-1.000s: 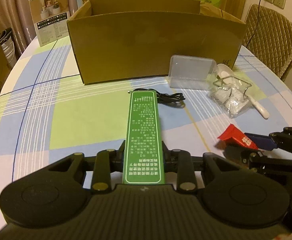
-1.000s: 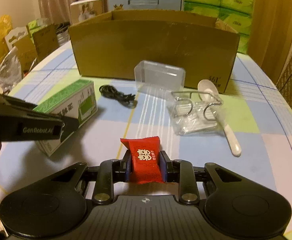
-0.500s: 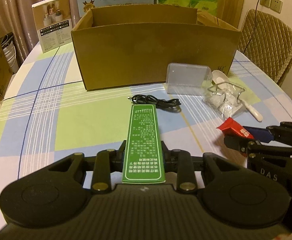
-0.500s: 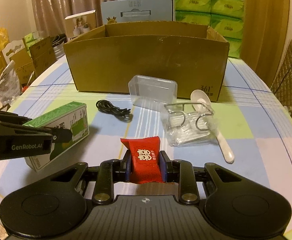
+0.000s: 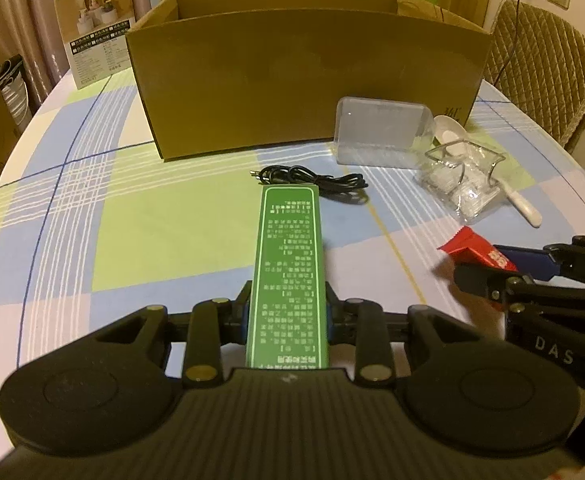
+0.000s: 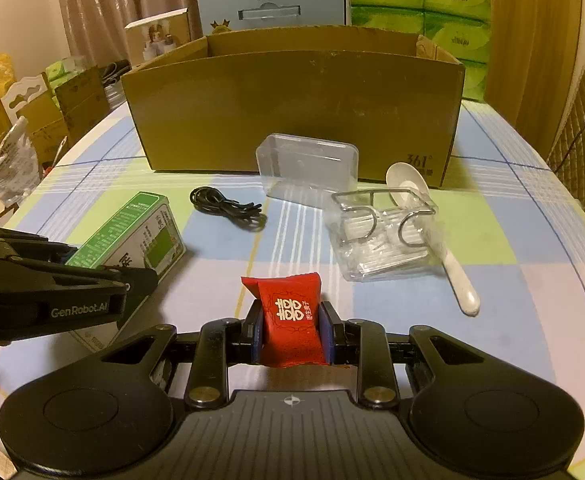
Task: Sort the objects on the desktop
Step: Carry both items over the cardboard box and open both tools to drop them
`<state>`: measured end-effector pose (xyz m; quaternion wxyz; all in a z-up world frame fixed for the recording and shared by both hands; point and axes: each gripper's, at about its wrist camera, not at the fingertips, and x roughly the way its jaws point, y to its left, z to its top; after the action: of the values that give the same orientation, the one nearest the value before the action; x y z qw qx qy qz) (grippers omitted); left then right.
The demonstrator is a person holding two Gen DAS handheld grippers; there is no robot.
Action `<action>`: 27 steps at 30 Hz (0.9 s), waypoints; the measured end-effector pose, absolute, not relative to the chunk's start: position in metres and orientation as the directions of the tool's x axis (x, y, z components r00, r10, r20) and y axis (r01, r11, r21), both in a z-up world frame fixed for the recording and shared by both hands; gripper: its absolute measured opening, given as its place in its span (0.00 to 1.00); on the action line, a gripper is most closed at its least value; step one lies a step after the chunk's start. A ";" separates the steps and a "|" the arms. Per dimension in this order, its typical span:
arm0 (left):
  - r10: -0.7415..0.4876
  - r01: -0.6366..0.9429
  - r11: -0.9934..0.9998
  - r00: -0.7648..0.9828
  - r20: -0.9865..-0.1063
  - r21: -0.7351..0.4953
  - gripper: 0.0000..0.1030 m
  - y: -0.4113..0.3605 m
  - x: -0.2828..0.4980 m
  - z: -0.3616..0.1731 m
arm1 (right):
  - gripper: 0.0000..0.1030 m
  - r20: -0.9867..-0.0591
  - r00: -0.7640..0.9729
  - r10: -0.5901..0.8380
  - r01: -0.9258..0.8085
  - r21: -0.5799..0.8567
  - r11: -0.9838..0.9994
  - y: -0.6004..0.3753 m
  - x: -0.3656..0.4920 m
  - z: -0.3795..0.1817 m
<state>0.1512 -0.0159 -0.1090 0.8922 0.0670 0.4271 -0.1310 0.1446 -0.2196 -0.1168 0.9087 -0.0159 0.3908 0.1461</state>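
Clearly, both grippers are loaded. The left gripper (image 5: 287, 312) has its jaws clamped on the sides of a long green box (image 5: 290, 272), which sticks out forward over the table (image 5: 112, 216) towards the far edge; whether the box's underside touches the cloth is hard to say from either view. The right gripper (image 6: 291, 330) has its jaws pressed together on a red wrapped candy (image 6: 288, 316) with white characters — the packet stands up between the blue pads, above the near part of the table.

Just past the green box's far end lies a coiled black cable (image 5: 312, 178), near the middle of the checked tablecloth. Beyond it, an open cardboard box (image 5: 304, 80) stands across the far part of the table. In front of that box's right corner sits a clear plastic container (image 5: 378, 132), close to the cardboard wall. Nearer the right edge lies a transparent holder with a wire frame (image 6: 384, 232), and a white spoon (image 6: 458, 280) rests beside it, its bowl partly behind the holder.

At the far left corner of the table stands a white product box (image 5: 96, 26) — upright, printed side facing in. A quilted chair (image 5: 544, 72) sits off the table's right edge.
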 end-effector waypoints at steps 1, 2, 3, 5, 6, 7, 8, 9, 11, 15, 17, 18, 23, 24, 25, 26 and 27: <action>-0.173 0.295 0.955 0.601 -0.780 0.015 0.25 -0.017 0.151 -0.109 | 0.24 -0.715 0.652 0.254 -0.278 0.086 0.957 -0.220 0.145 -0.117; -0.172 0.300 0.954 0.601 -0.781 0.021 0.25 -0.018 0.150 -0.109 | 0.24 -0.715 0.651 0.255 -0.278 0.087 0.957 -0.220 0.145 -0.117; -0.174 0.301 0.953 0.603 -0.778 0.021 0.25 -0.018 0.149 -0.108 | 0.24 -0.714 0.651 0.256 -0.279 0.089 0.956 -0.219 0.145 -0.116; -0.181 0.303 0.953 0.616 -0.767 0.019 0.25 -0.018 0.146 -0.105 | 0.24 -0.711 0.654 0.258 -0.280 0.089 0.956 -0.220 0.145 -0.114; -0.183 0.305 0.952 0.623 -0.761 0.021 0.25 -0.018 0.145 -0.102 | 0.24 -0.708 0.657 0.259 -0.281 0.088 0.955 -0.219 0.144 -0.114; -0.185 0.305 0.952 0.628 -0.756 0.021 0.25 -0.019 0.144 -0.100 | 0.24 -0.706 0.659 0.260 -0.283 0.088 0.955 -0.219 0.144 -0.113; -0.188 0.304 0.953 0.633 -0.751 0.018 0.25 -0.018 0.143 -0.098 | 0.24 -0.704 0.660 0.260 -0.285 0.086 0.955 -0.219 0.144 -0.112; -0.191 0.301 0.953 0.634 -0.749 0.012 0.24 -0.018 0.143 -0.096 | 0.24 -0.703 0.662 0.260 -0.286 0.084 0.954 -0.219 0.143 -0.111; -0.195 0.300 0.954 0.638 -0.745 0.007 0.24 -0.017 0.141 -0.093 | 0.24 -0.701 0.664 0.259 -0.289 0.079 0.954 -0.218 0.143 -0.111; -0.200 0.300 0.954 0.649 -0.734 0.006 0.24 -0.016 0.138 -0.088 | 0.24 -0.699 0.668 0.256 -0.290 0.072 0.954 -0.218 0.141 -0.110; -0.205 0.297 0.955 0.655 -0.727 -0.002 0.24 -0.015 0.137 -0.084 | 0.24 -0.697 0.670 0.257 -0.292 0.071 0.954 -0.218 0.141 -0.109; -0.207 0.296 0.955 0.658 -0.724 -0.004 0.25 -0.014 0.137 -0.082 | 0.24 -0.696 0.671 0.258 -0.294 0.070 0.953 -0.217 0.141 -0.108; -0.211 0.288 0.958 0.678 -0.704 -0.010 0.24 -0.013 0.138 -0.071 | 0.24 -0.683 0.679 0.270 -0.307 0.070 0.949 -0.213 0.141 -0.101; -0.212 0.287 0.958 0.683 -0.699 -0.011 0.24 -0.013 0.139 -0.067 | 0.24 -0.675 0.685 0.273 -0.306 0.073 0.949 -0.213 0.142 -0.097; -0.213 0.284 0.959 0.688 -0.693 -0.013 0.24 -0.013 0.139 -0.064 | 0.24 -0.668 0.692 0.275 -0.306 0.074 0.949 -0.213 0.144 -0.092; -0.216 0.282 0.959 0.692 -0.689 -0.016 0.24 -0.013 0.140 -0.060 | 0.24 -0.658 0.701 0.277 -0.307 0.072 0.949 -0.212 0.145 -0.087; -0.218 0.281 0.960 0.698 -0.683 -0.019 0.24 -0.014 0.141 -0.055 | 0.24 -0.647 0.711 0.277 -0.308 0.068 0.949 -0.212 0.147 -0.081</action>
<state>0.1415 -0.0138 -0.0555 0.9203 0.0433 0.3645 -0.1354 0.1468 -0.2119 -0.0814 0.9246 -0.0224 0.3460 0.1579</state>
